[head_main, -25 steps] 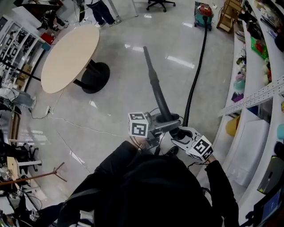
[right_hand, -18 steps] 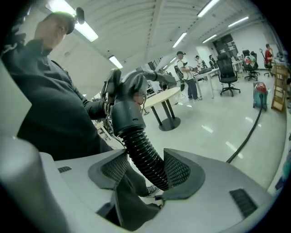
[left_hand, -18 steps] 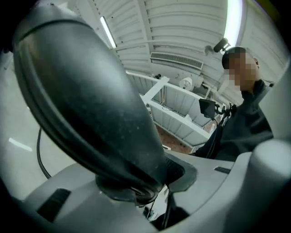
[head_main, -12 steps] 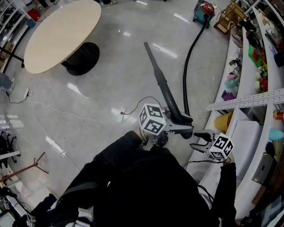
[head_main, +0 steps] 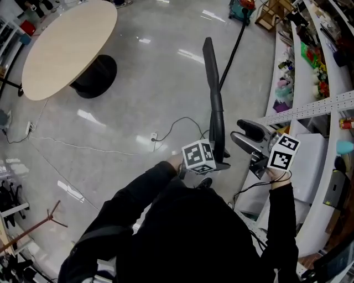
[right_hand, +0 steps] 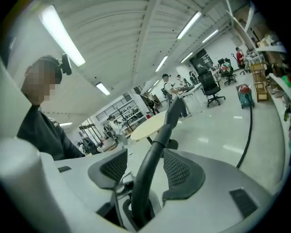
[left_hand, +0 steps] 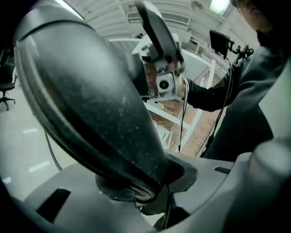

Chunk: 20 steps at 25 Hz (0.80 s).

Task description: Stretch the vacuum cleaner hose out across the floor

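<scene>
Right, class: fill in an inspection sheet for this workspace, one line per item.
Surface: glossy grey floor.
Job's things: vacuum wand held up; black hose runs back to the vacuum cleaner.
Clutter: wooden stand at the floor's edge.
Grippers: left gripper shut on the wand; right gripper open, jaws just opened, nothing between them.
Cables: thin white cable with plug on the floor.
Surroundings: oval table, stocked shelves.

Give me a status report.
Left gripper shut on wand. Right gripper just opened, wand between its jaws, untouched. Hose runs to vacuum. Thin cable on floor nearby.
</scene>
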Each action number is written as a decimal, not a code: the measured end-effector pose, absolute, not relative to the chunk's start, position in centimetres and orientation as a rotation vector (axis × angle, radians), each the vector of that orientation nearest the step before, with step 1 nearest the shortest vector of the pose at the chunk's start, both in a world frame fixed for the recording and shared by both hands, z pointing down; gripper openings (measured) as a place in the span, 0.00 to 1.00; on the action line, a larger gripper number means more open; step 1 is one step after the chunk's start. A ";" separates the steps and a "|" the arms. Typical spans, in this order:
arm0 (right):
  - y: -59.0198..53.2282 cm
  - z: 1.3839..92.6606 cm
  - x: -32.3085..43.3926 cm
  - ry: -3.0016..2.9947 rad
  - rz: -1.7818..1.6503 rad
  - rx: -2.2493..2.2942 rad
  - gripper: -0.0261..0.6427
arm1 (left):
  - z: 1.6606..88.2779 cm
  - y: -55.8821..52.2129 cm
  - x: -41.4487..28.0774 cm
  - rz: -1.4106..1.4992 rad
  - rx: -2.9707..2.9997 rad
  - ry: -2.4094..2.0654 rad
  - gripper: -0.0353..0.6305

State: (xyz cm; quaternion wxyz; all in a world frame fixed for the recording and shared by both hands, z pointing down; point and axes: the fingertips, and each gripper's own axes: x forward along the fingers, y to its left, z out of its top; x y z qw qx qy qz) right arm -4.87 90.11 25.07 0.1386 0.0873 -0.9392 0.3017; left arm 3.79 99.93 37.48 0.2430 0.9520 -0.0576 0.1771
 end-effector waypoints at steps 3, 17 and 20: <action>91.3 27.2 -6.1 -2.620 0.999 0.255 0.41 | 38.8 102.9 5.7 0.628 2.641 -0.099 0.28; 106.2 31.1 10.4 -2.789 0.899 0.314 0.28 | 45.2 111.2 13.9 1.085 2.584 -0.426 0.44; 108.3 33.7 15.1 -2.804 0.820 0.380 0.28 | 43.7 111.2 12.8 0.818 2.428 -0.671 0.46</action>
